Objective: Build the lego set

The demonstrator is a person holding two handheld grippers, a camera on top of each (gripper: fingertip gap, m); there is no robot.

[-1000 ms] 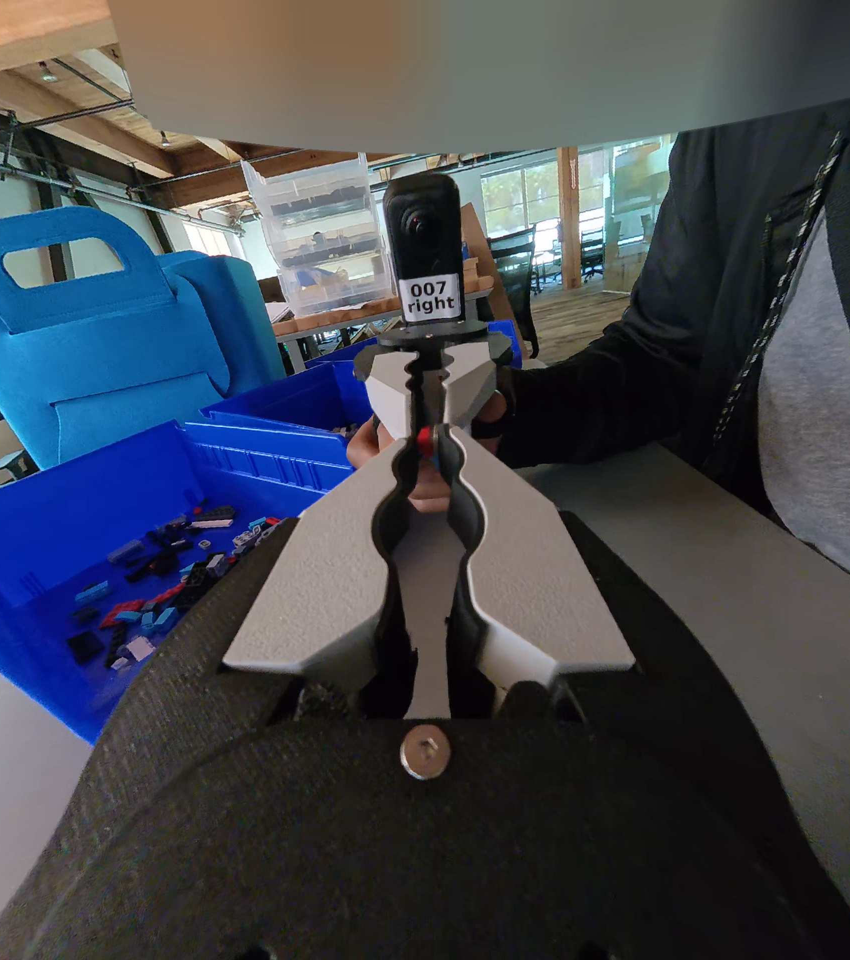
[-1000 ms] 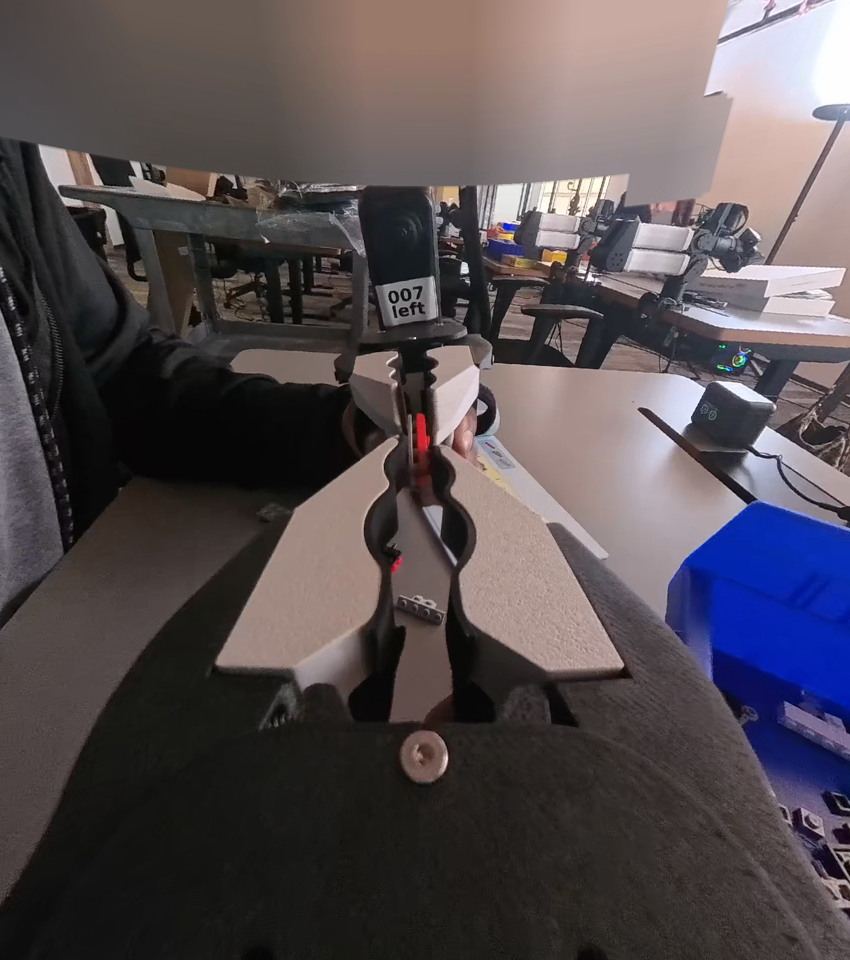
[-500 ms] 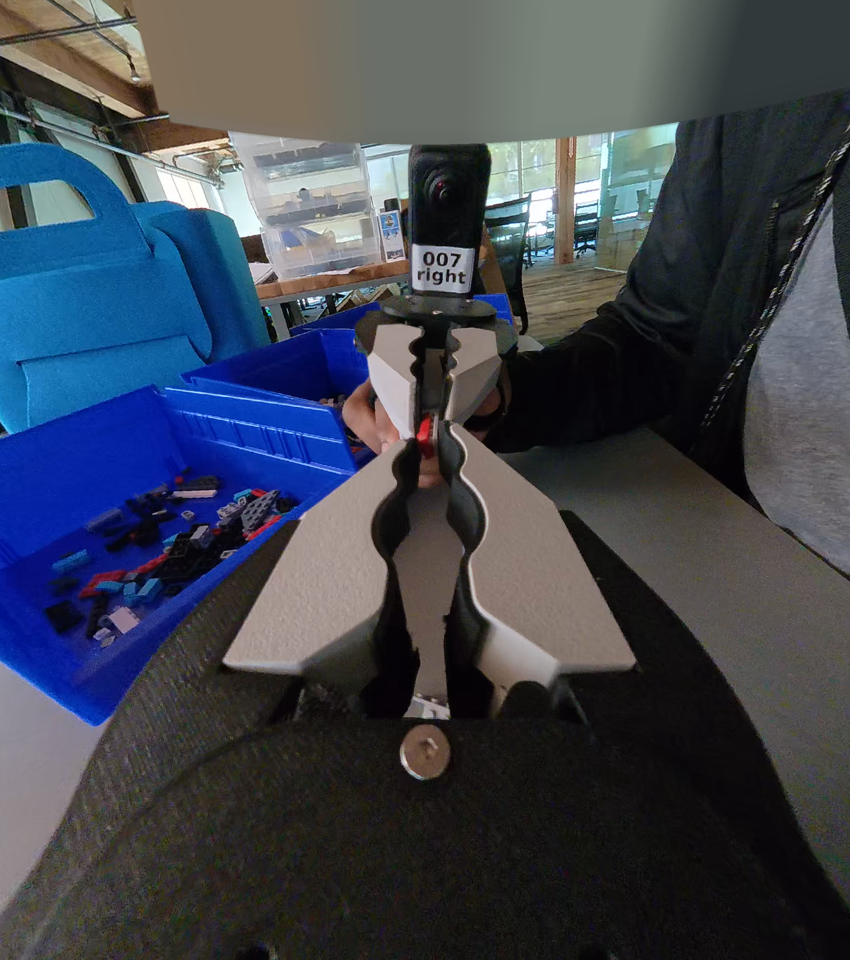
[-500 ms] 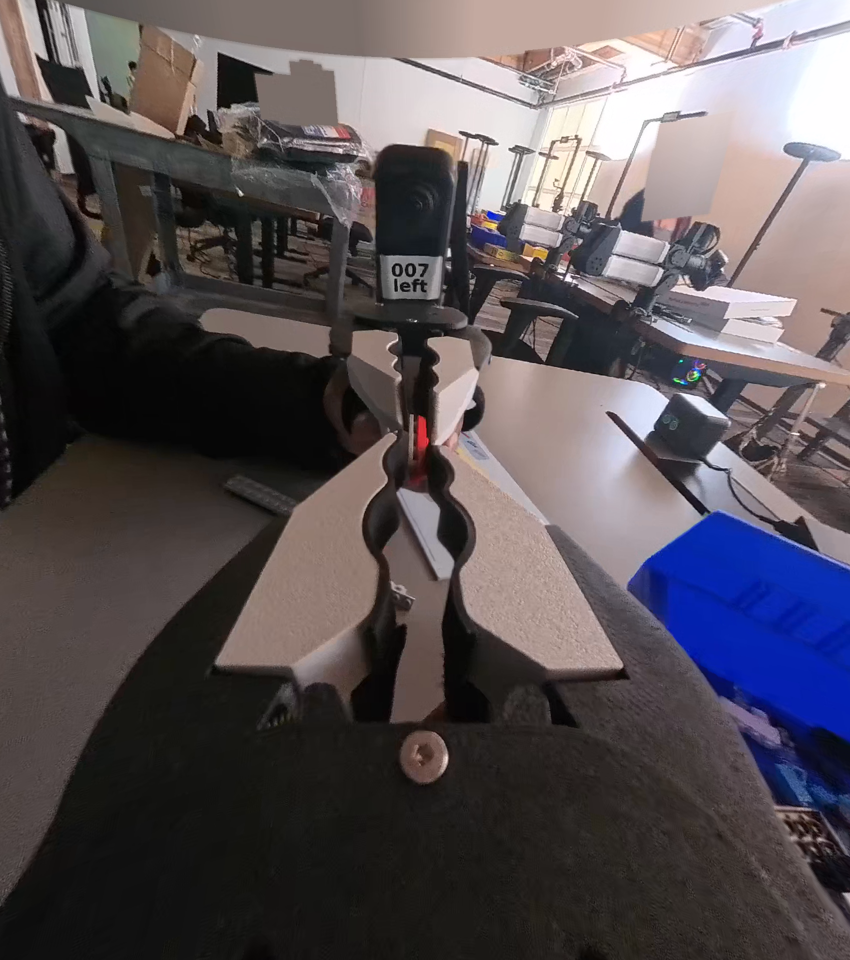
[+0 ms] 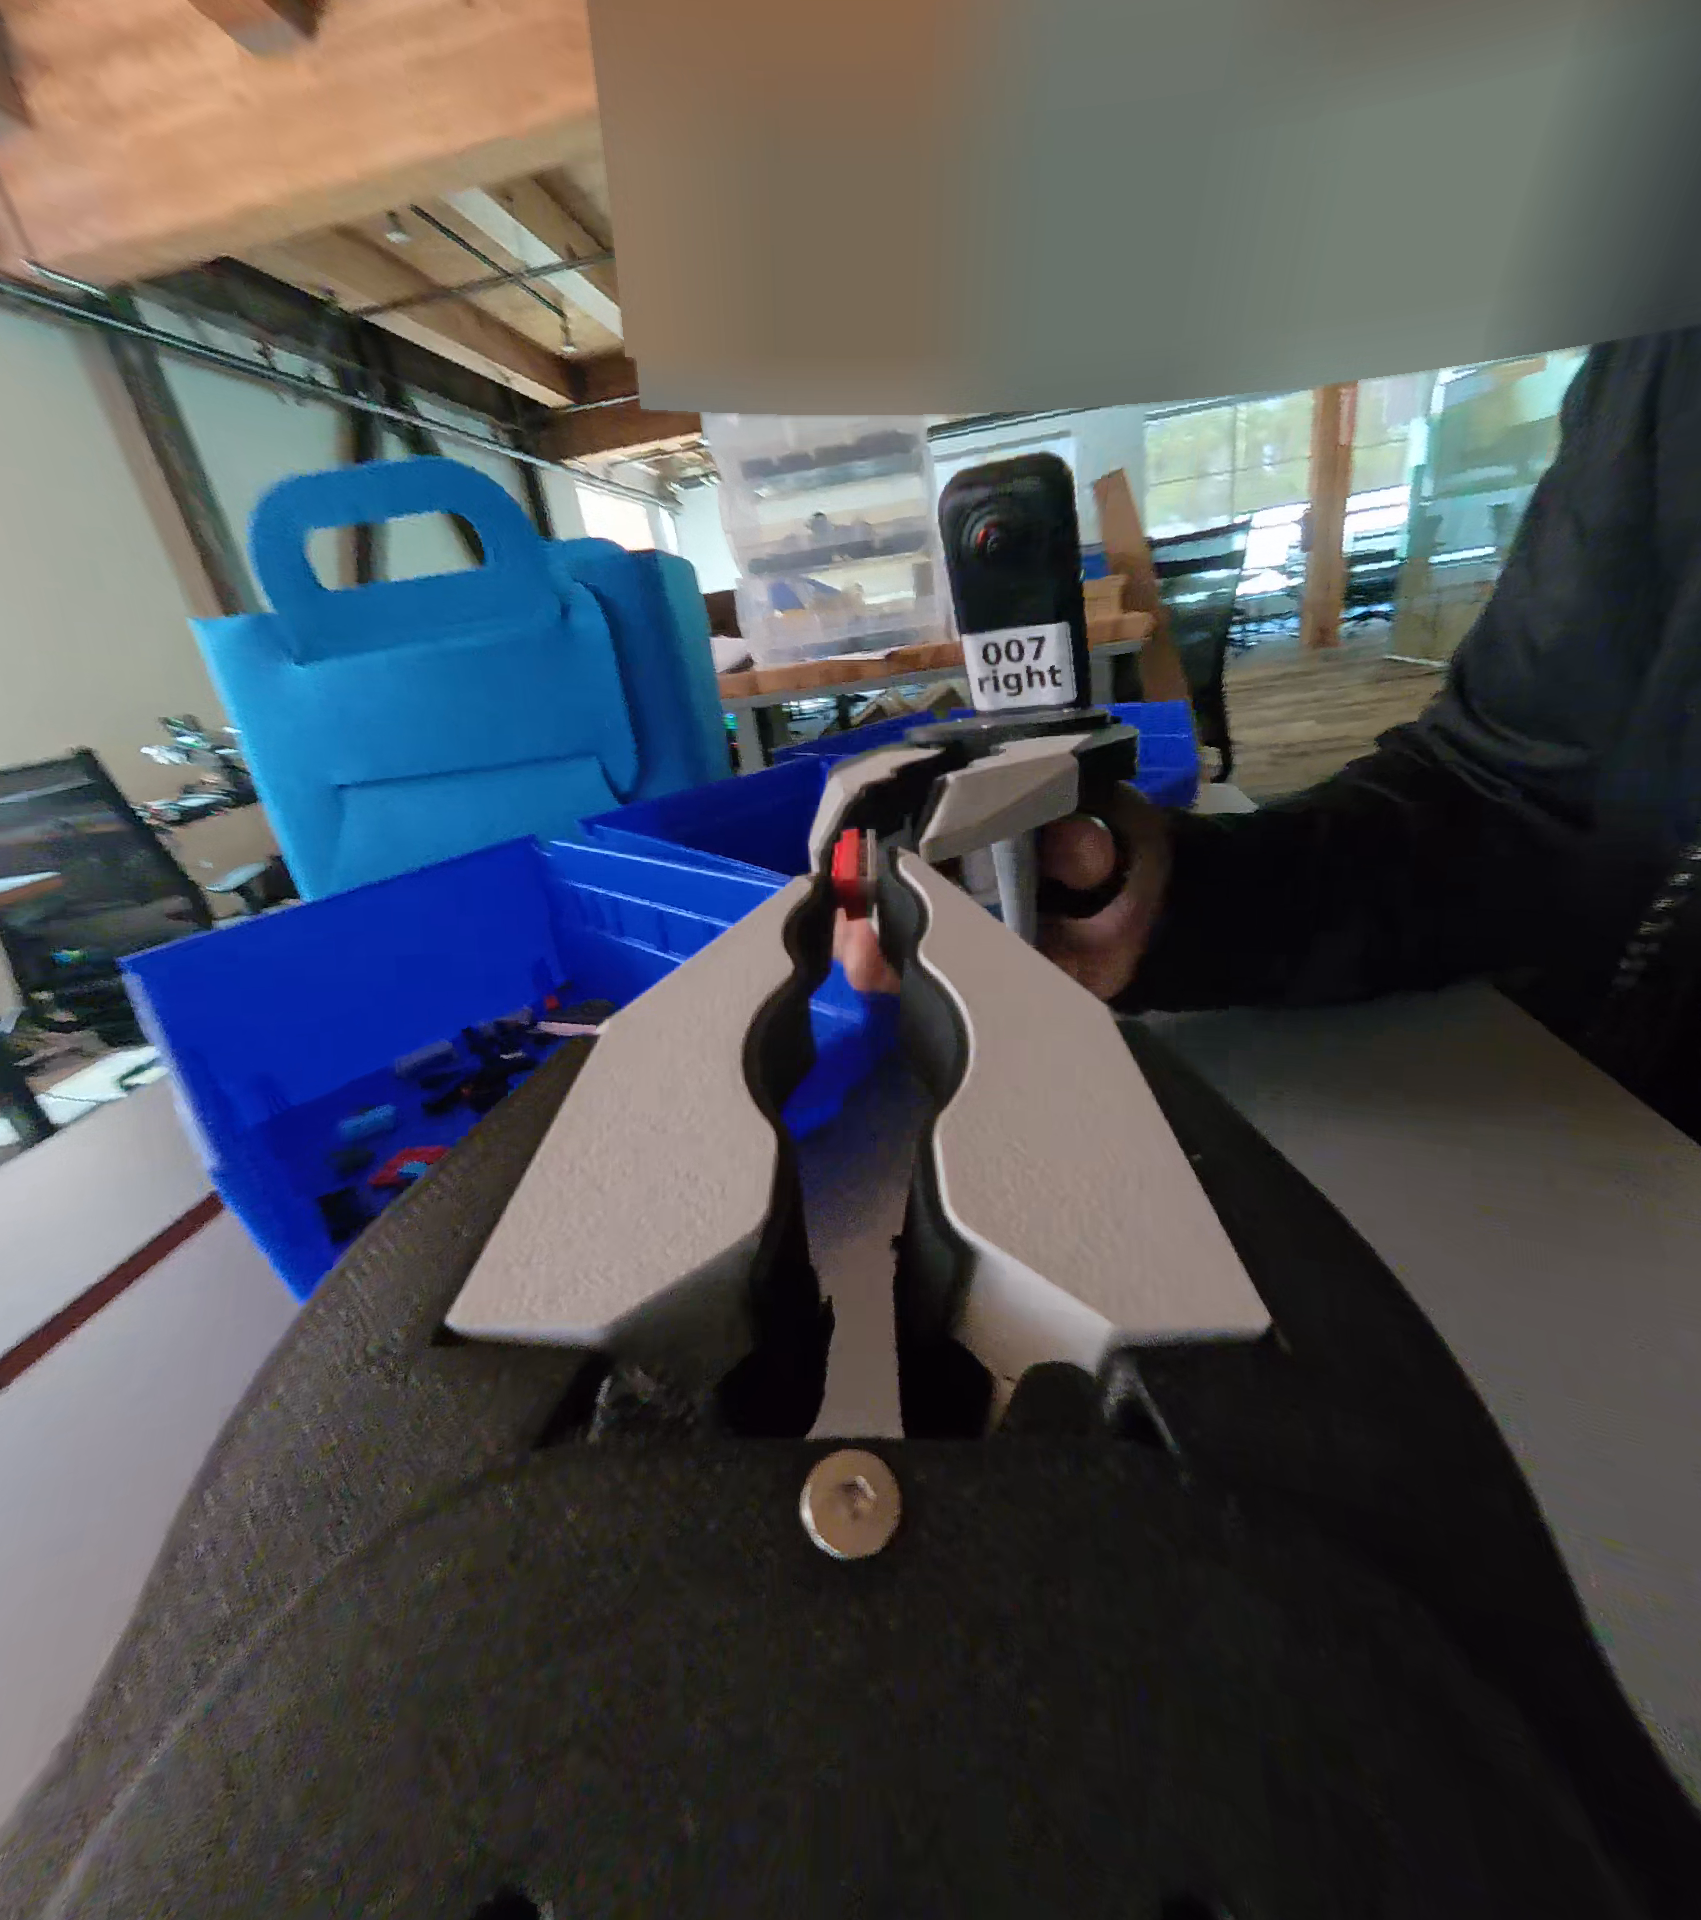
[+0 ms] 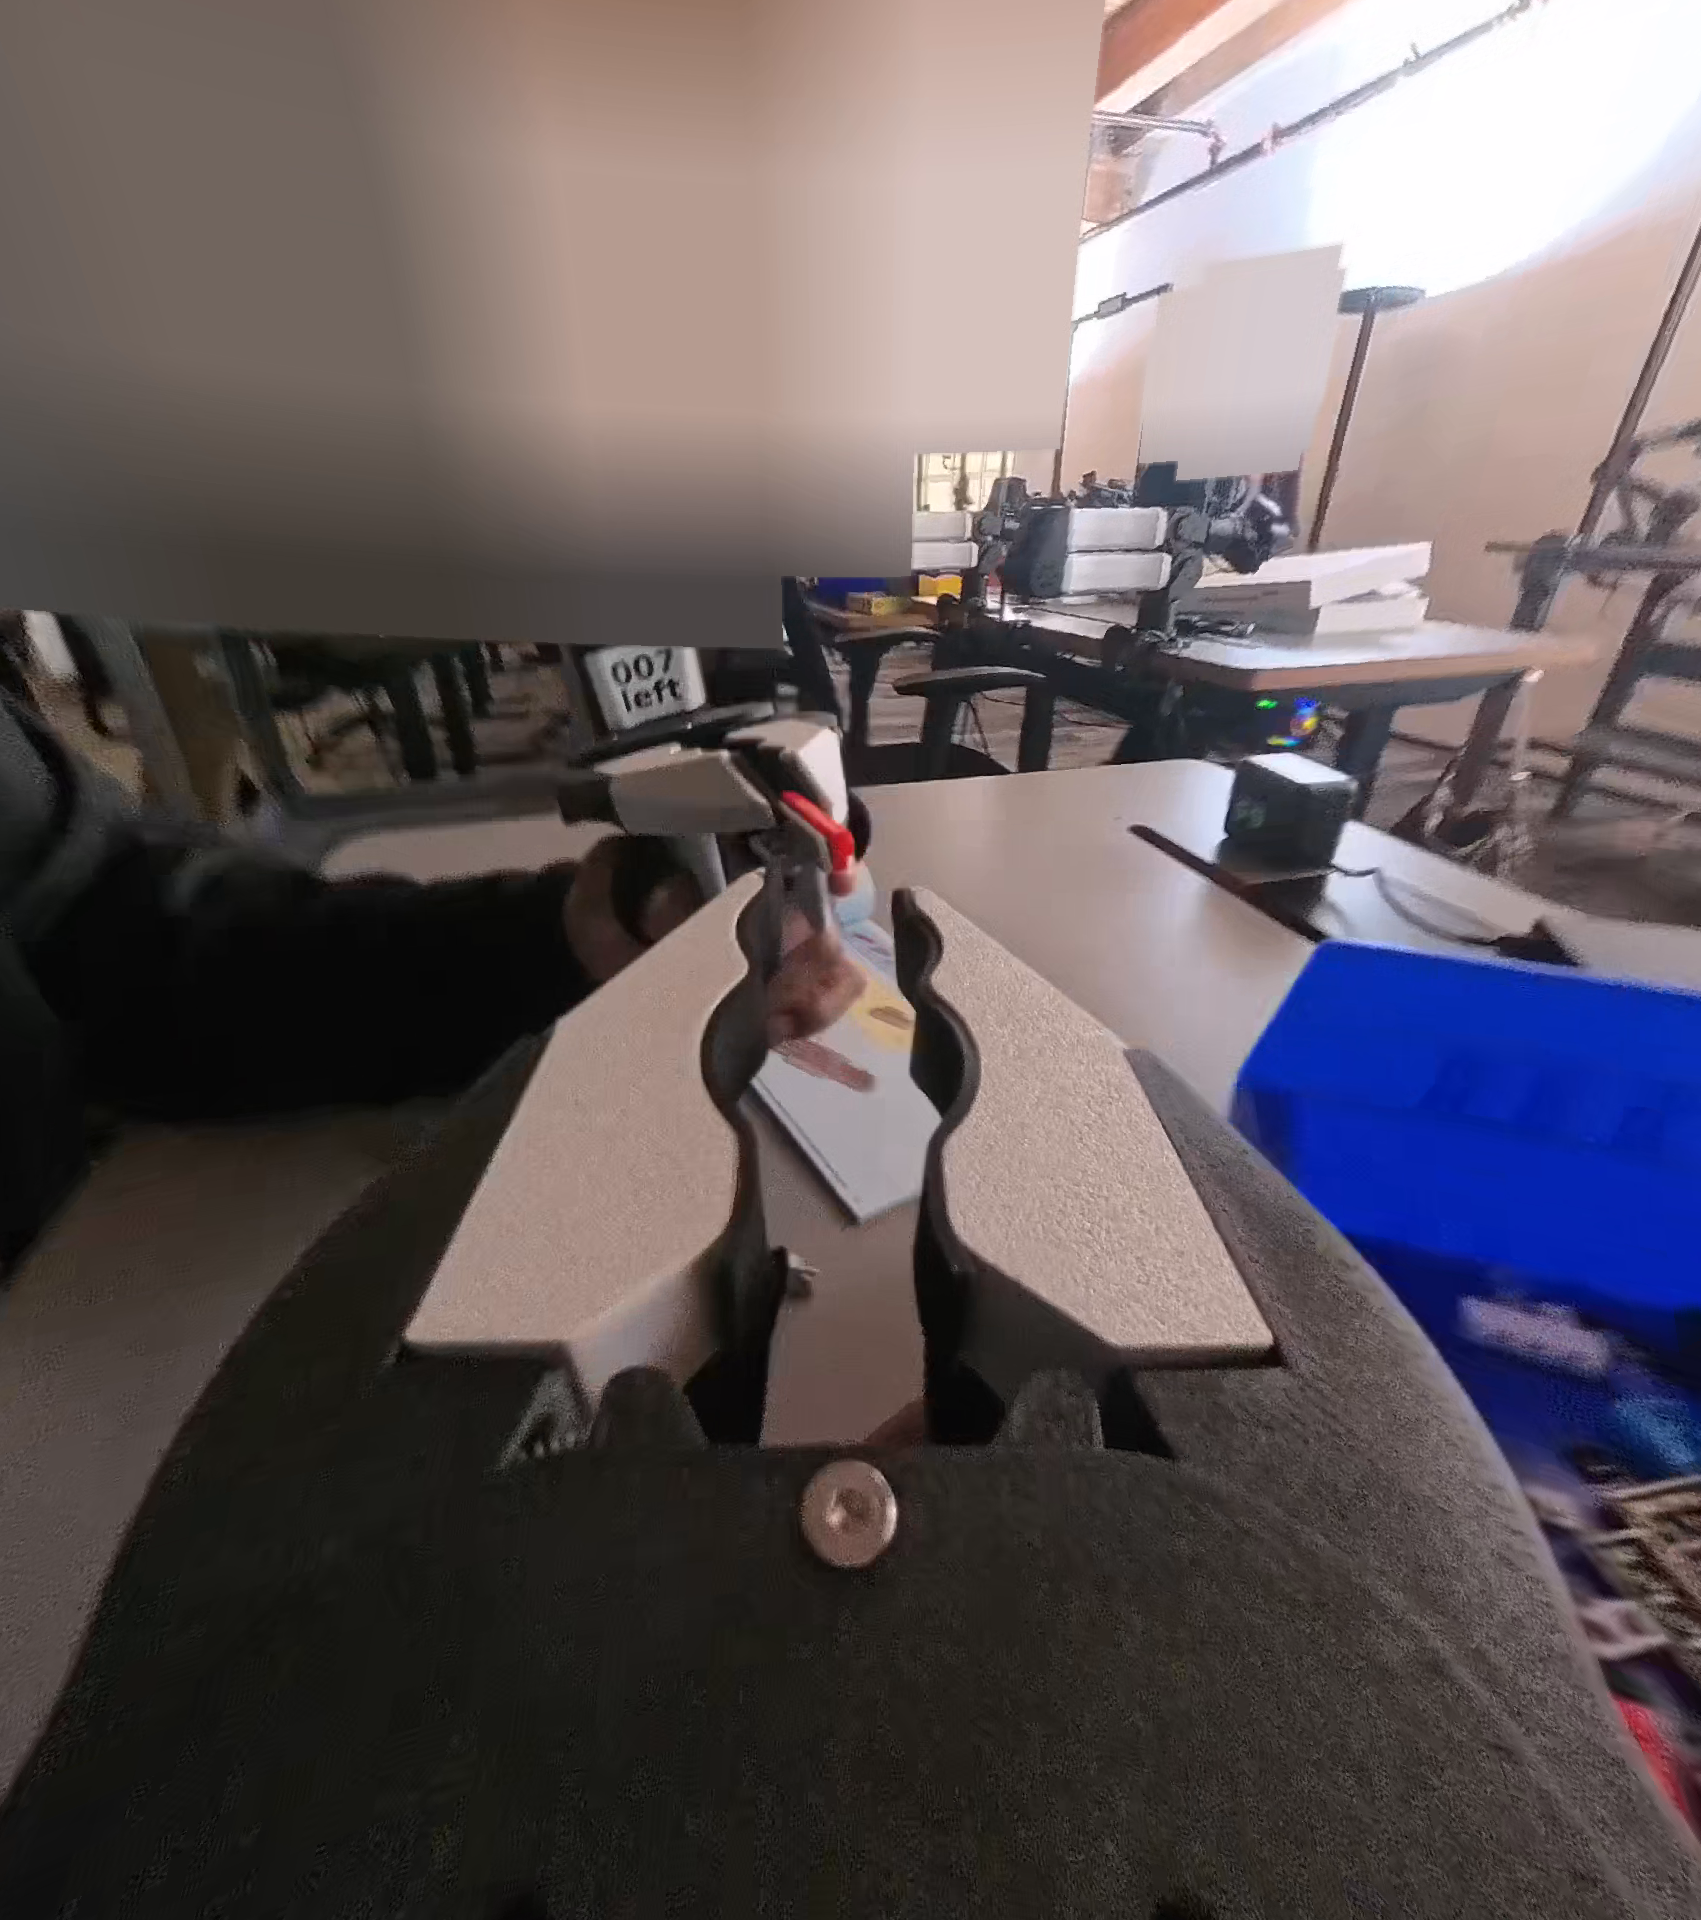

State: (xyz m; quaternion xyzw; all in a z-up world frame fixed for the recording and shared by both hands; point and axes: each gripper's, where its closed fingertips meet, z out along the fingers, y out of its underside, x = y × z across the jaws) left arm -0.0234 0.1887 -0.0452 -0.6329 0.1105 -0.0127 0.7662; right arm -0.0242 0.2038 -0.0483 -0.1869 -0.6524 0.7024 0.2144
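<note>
A small red lego piece (image 5: 851, 875) sits between the tips of my left gripper (image 5: 854, 885), which is shut on it above the grey table (image 5: 1448, 1195). My right gripper (image 5: 893, 821) faces it at an angle, just behind the piece, held by a person's hand. In the right wrist view my right gripper (image 6: 838, 899) is open and empty, its jaws clearly apart. There the left gripper (image 6: 794, 821) is up and to the left and carries the red piece (image 6: 818, 826) at its tip.
A blue bin (image 5: 358, 997) with several loose bricks stands to the left; it shows at the right in the right wrist view (image 6: 1552, 1122). An instruction booklet (image 6: 856, 1132) lies on the table under the grippers. A black box (image 6: 1287, 810) sits farther back. Both grippers' tips are close together, under 4 cm apart.
Both grippers were shut tip to tip on the red piece. The right gripper has opened and let go, and the two have swung apart; the left keeps the piece.
</note>
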